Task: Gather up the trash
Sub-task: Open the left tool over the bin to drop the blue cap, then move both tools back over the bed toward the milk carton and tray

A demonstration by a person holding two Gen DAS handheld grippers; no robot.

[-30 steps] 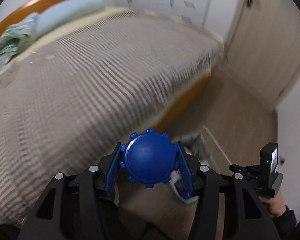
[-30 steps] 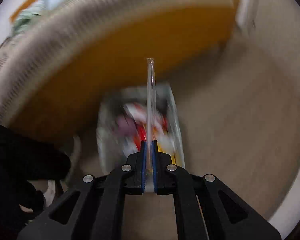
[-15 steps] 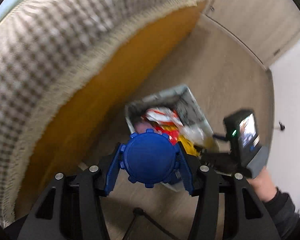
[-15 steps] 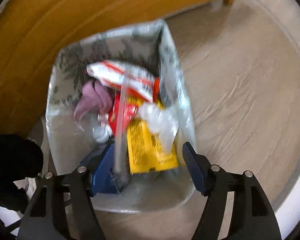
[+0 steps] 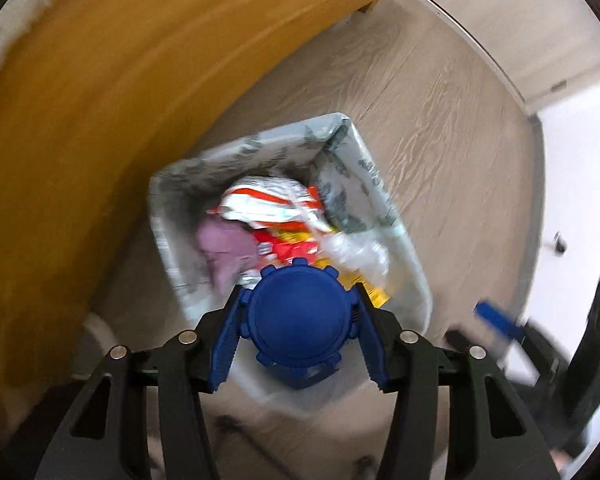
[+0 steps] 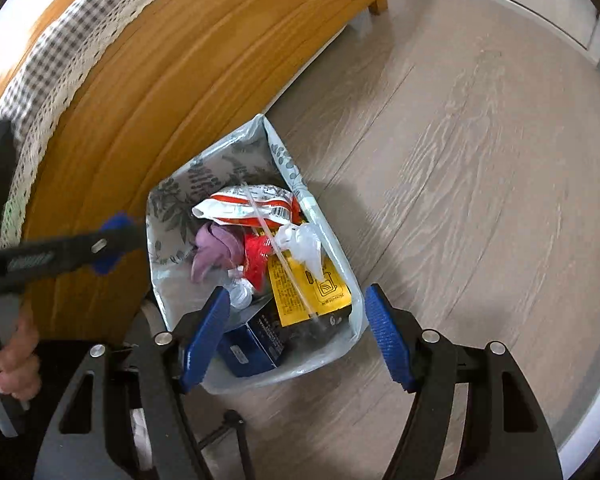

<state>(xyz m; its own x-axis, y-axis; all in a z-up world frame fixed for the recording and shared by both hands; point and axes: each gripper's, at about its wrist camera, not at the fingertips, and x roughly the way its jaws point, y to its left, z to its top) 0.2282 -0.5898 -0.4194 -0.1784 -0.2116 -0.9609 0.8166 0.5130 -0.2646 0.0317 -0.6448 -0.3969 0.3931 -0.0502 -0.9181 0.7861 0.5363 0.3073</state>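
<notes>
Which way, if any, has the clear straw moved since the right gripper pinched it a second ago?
Yes. Released, the clear straw has dropped into the trash bag beside the bed frame, lying across the wrappers.

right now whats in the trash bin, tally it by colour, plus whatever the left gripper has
In the bin:
red and white packet: 1
purple crumpled piece: 1
red wrapper: 1
yellow packet: 1
clear plastic bag: 1
clear straw: 1
dark blue box: 1
In the left gripper:
blue round lid: 1
Total: 8

Open right tongs [image 6: 298, 336] above trash-filled bin [image 6: 336, 236].
</notes>
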